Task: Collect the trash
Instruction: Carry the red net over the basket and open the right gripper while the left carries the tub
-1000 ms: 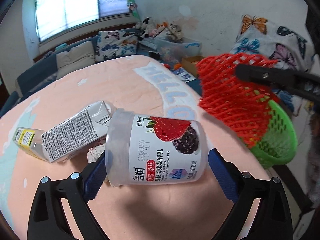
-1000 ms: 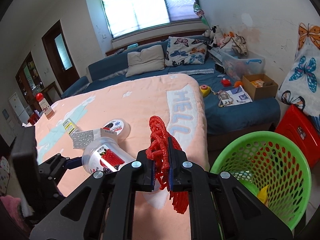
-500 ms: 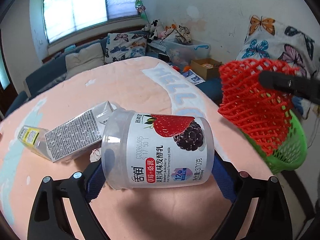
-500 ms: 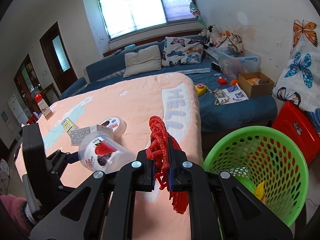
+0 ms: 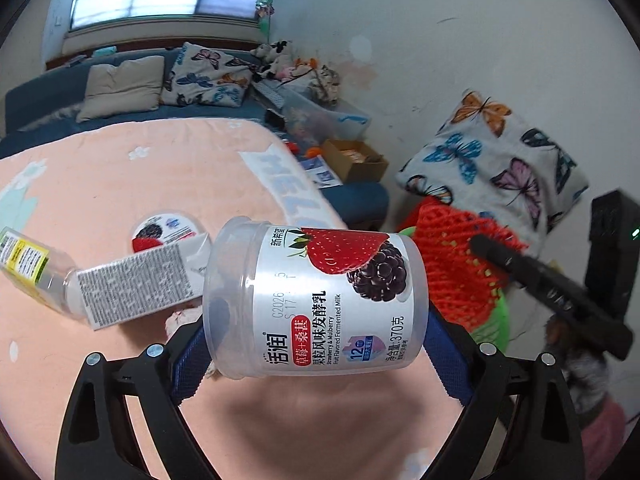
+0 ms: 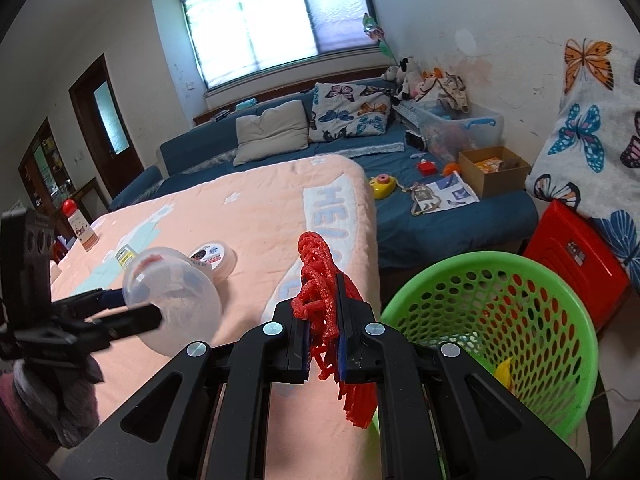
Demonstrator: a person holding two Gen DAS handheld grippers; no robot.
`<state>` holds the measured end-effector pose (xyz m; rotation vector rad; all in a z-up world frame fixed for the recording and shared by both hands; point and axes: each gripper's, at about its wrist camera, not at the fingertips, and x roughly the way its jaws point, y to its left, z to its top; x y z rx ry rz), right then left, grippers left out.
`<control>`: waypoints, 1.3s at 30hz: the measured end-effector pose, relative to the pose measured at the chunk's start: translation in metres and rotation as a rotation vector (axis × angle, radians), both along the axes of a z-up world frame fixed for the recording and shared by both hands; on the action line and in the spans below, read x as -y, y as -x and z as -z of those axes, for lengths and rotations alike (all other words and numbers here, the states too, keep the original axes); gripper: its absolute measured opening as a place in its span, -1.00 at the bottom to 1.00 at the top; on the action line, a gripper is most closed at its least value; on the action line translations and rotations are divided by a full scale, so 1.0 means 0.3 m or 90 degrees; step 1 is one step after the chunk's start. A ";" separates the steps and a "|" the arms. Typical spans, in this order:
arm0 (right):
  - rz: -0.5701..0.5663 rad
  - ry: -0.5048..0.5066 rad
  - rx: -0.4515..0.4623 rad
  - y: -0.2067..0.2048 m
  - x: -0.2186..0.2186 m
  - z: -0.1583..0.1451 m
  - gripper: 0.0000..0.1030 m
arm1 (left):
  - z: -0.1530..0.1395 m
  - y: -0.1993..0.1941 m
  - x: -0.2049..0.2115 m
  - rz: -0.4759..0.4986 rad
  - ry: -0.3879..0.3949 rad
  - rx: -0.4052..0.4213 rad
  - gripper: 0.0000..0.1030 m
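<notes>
My left gripper [image 5: 316,340] is shut on a clear plastic yogurt cup [image 5: 316,296] with a strawberry label, held sideways above the peach blanket [image 5: 120,184]; the cup also shows in the right wrist view [image 6: 172,300]. My right gripper [image 6: 324,328] is shut on a red foam fruit net [image 6: 320,280], held near the blanket's right edge, left of the green mesh basket [image 6: 560,320]. The net also shows in the left wrist view [image 5: 452,268]. The basket holds a yellow scrap.
On the blanket lie a grey-printed carton [image 5: 132,284], a small clear bottle with a yellow label [image 5: 24,260], a yogurt lid [image 5: 168,232] and a crumpled tissue. A red stool [image 6: 572,256] stands beyond the basket. A blue sofa with cushions is behind.
My left gripper has lifted the yogurt cup higher off the blanket and toward the right. My right gripper with the red net has moved closer to the green basket.
</notes>
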<state>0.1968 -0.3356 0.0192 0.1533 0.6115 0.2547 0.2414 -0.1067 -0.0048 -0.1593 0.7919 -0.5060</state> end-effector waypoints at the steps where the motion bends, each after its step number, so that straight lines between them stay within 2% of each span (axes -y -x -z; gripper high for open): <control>1: 0.005 0.000 0.001 0.004 0.009 -0.003 -0.80 | -0.012 -0.002 0.001 0.006 0.008 -0.002 0.73; 10: 0.053 0.000 0.002 0.040 0.112 -0.001 -0.80 | -0.071 -0.045 0.054 0.050 0.079 -0.035 0.74; 28: 0.169 0.002 -0.064 0.060 0.372 0.125 -0.73 | -0.081 -0.088 0.355 0.140 0.032 -0.037 0.74; 32: 0.179 -0.002 -0.070 0.066 0.404 0.143 -0.65 | -0.071 -0.098 0.415 0.155 0.020 -0.039 0.74; 34: 0.184 0.000 -0.071 0.069 0.414 0.148 -0.52 | -0.061 -0.104 0.438 0.161 0.015 -0.042 0.74; 35: 0.187 0.000 -0.070 0.070 0.417 0.150 -0.32 | -0.055 -0.108 0.449 0.165 0.012 -0.044 0.74; 36: 0.191 -0.001 -0.069 0.071 0.423 0.151 -0.23 | -0.050 -0.113 0.460 0.167 0.009 -0.046 0.74; 39: 0.199 -0.002 -0.067 0.075 0.439 0.154 -0.22 | -0.036 -0.122 0.487 0.174 0.001 -0.050 0.74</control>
